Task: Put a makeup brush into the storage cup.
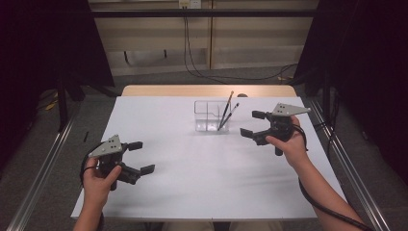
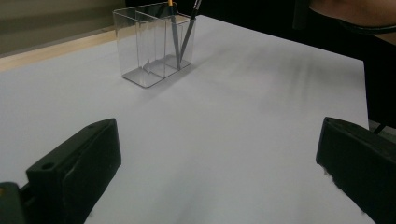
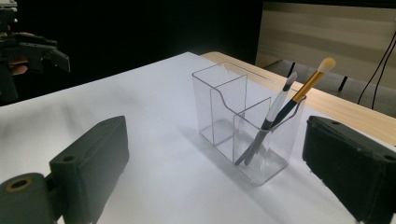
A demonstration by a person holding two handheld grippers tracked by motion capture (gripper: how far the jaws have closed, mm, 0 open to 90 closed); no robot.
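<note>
A clear plastic organizer [image 1: 210, 117] with several compartments stands at the back middle of the white sheet [image 1: 202, 163]. Two makeup brushes [image 1: 226, 111] lean in its right-hand compartment; one has a gold handle [image 3: 310, 84], the other a grey one [image 3: 279, 103]. My right gripper [image 1: 252, 123] hovers just right of the organizer [image 3: 243, 121], open, nothing between its jaws. My left gripper [image 1: 141, 157] is held near the sheet's front left, open and empty, far from the organizer [image 2: 152, 44].
The white sheet covers a wooden table whose bare edge [image 1: 207, 90] shows at the back. Metal rails [image 1: 43, 168] run along both sides. Cables [image 1: 226, 74] lie on the floor behind. In the right gripper view the left gripper [image 3: 28, 51] shows far off.
</note>
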